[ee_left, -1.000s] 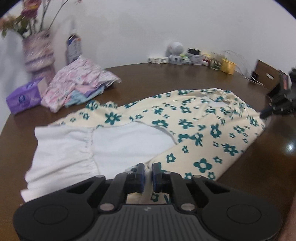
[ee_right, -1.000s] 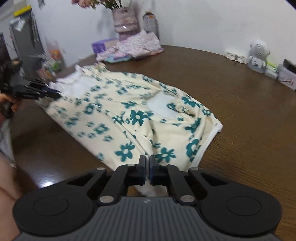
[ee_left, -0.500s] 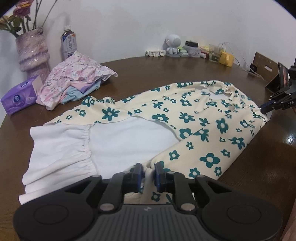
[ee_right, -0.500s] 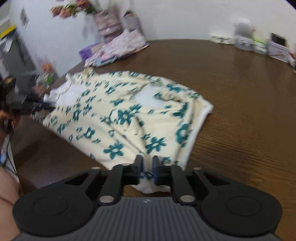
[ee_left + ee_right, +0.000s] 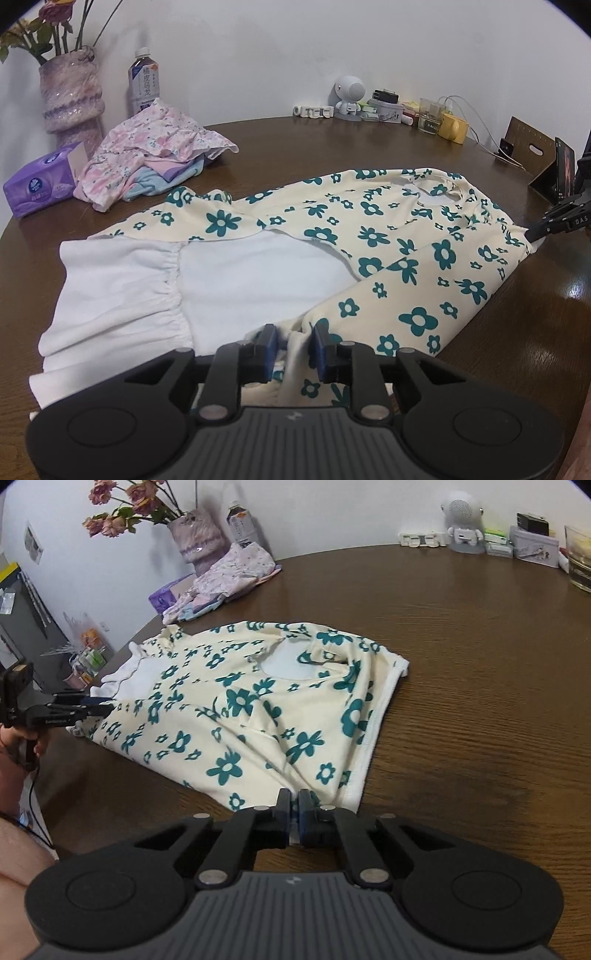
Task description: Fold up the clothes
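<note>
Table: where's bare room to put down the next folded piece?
Bare table lies right of the dress, up to the clutter along the wall, and between dress and that clutter. Crowded: the far left, with clothes pile, tissue pack, vase and bottle.

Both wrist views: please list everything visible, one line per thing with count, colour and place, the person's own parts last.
floral garment: one, cream with teal flowers and white lining, spread on table
table: one, dark brown wood
clothes pile: one, pink, blue, far left
tissue pack: one, purple, beside pile
vase: one, pink-purple, holding flowers
bottle: one, clear, behind pile
robot figurine: one, white, far edge
yellow cup: one, far right
left gripper: black, open around garment edge
right gripper: black, shut on garment corner
hand: one, holding left gripper
</note>
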A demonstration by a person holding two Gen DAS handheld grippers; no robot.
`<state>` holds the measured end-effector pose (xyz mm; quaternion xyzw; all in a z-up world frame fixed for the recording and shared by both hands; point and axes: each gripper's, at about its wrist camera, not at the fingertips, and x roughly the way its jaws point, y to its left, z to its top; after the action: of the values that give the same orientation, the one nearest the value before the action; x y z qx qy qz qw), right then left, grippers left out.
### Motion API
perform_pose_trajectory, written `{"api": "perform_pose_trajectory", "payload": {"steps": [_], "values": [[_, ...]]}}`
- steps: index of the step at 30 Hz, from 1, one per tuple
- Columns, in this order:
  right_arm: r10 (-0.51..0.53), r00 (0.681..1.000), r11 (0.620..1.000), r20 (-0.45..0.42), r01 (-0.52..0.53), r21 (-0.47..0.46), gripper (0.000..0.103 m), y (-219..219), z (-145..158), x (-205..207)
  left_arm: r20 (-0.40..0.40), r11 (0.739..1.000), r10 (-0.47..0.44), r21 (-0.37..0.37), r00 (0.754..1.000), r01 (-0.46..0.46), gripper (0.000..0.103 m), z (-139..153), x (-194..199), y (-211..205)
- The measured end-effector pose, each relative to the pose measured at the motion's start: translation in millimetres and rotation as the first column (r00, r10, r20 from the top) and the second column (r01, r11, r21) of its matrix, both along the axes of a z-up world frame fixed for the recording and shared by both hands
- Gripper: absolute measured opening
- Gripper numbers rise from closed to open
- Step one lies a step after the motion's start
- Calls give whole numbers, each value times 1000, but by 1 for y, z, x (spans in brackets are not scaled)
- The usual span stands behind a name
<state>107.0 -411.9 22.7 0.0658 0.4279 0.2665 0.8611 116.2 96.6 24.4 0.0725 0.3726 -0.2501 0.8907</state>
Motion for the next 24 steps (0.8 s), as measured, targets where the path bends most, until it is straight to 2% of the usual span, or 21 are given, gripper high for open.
{"api": "perform_pose_trajectory", "payload": {"steps": [3,4,5,7,10,13,16,20,22,24], "values": [[-29,999,999,41,28,18,9,-3,8,-2,20,1000,7,-1,1000,-7,25,2,-4,2],[-39,998,999,55,38,24,16,-4,11,-2,48,1000,17,-5,999,-17,30,7,-8,4],[-49,996,998,69,47,31,20,-5,14,-3,81,999,31,-14,996,-30,38,13,-13,6],[-69,993,997,96,65,44,23,-7,19,-4,152,997,68,-55,986,-60,44,26,-25,7],[-61,986,997,153,55,47,23,16,27,-7,211,996,58,-83,976,-41,43,36,-34,-13],[-36,976,996,213,52,-70,23,69,17,-9,182,996,22,-92,983,-5,42,26,-34,-43],[-12,954,978,299,74,-196,23,117,4,-16,150,996,62,-76,987,-51,42,8,-33,-62],[-4,947,956,321,98,-278,28,143,-14,-18,130,991,134,-45,982,-129,39,-13,-33,-67],[-27,951,954,309,117,-277,28,136,-20,-18,133,989,144,-59,981,-137,39,-17,-34,-63],[-68,955,961,289,140,-237,28,122,-19,-18,132,988,148,-70,980,-140,38,-19,-34,-60]]}}
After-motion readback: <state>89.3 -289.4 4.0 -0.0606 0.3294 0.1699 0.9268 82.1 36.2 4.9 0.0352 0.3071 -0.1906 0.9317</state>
